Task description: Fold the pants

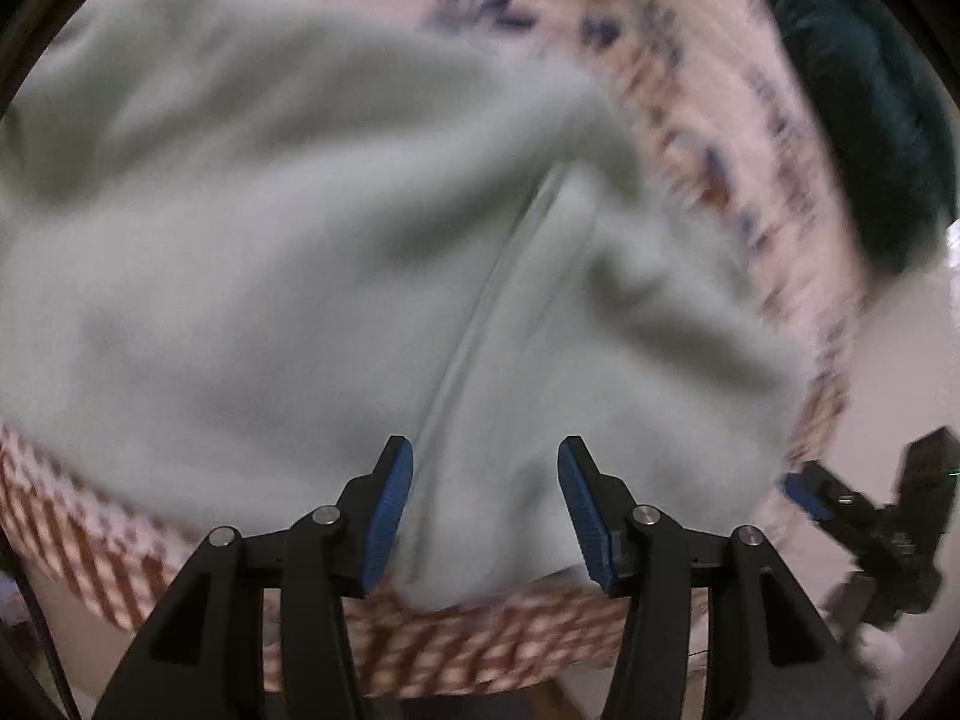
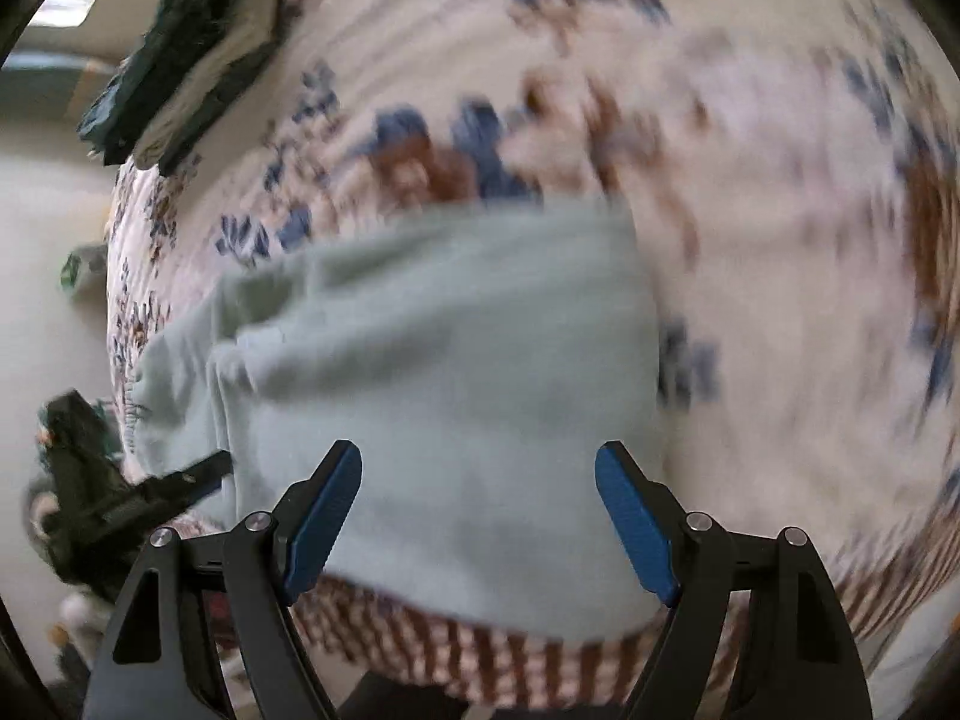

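Between the left gripper (image 1: 485, 492) fingers — spread wide, gripping nothing — runs a seam of the pale green pants (image 1: 336, 252). Right gripper (image 2: 478, 516) fingers gape equally, empty, over the same pants, bunched on a floral bedspread (image 2: 780, 192) — dark clothing (image 2: 180, 54) beyond.

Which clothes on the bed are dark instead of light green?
The dark green pile at the bed's far corner. The pants near the jaws are pale mint.
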### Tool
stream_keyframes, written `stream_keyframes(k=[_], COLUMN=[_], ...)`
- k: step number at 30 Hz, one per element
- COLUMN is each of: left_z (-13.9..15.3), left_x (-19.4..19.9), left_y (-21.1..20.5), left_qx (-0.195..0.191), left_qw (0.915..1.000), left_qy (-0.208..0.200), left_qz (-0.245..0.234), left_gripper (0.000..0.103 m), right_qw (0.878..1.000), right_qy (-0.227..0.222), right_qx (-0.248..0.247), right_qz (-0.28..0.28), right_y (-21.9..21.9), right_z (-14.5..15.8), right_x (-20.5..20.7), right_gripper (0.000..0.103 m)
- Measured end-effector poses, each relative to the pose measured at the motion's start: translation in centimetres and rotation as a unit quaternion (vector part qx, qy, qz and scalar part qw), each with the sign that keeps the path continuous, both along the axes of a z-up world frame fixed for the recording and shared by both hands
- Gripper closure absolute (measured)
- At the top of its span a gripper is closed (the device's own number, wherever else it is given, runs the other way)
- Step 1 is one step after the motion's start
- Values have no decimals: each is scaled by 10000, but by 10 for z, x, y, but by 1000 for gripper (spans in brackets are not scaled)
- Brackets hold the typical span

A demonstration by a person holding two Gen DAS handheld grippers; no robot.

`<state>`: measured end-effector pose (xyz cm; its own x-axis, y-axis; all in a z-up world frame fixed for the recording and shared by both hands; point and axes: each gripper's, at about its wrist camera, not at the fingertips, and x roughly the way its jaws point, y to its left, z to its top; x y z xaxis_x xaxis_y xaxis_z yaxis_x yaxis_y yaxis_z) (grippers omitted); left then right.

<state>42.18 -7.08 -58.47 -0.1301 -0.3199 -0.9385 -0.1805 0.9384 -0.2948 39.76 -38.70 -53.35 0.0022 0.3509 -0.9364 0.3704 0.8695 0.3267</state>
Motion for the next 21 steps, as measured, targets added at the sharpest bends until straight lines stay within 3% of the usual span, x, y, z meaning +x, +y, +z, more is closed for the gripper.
stream_keyframes(k=[2,4,5,7,10,13,14,15,18,21], left_z=[-15,-20,-16,-7,-7,-13,-14,-14,-7,-8], left_x=[-14,-23,-24,-23,-18,-14,-14,-15,-24,-36], left_y=[-1,7,11,16,15,8,5,2,2,-5], left_qx=[355,246,106,-233,-580,-677,-606,-531,-439,-128], left_qw=[9990,9994,9998,9996,9978,9969,9973,9979,9985,9986], left_qy=[74,177,157,65,-26,-77,-130,-171,-314,-299], left_qz=[-244,-161,-62,142,307,402,382,319,24,-426], left_gripper=[52,52,52,52,53,56,67,76,83,84], right_qw=[9995,9963,9946,9920,9737,9344,9251,9190,9240,9396], right_qy=[252,594,758,777,865,843,760,588,307,-14], right_qx=[-180,-605,-553,-98,709,1770,1937,1981,1691,1312], right_qz=[-74,-170,-444,-990,-1985,-2976,-3176,-3357,-3417,-3161], right_y=[0,-8,-19,-34,-53,-58,-59,-59,-59,-57], right_z=[-19,-37,-44,-47,-57,-81,-85,-87,-78,-59], right_x=[-21,-43,-59,-81,-122,-154,-157,-158,-153,-144], right_gripper=[20,20,20,20,20,20,26,45,66,69])
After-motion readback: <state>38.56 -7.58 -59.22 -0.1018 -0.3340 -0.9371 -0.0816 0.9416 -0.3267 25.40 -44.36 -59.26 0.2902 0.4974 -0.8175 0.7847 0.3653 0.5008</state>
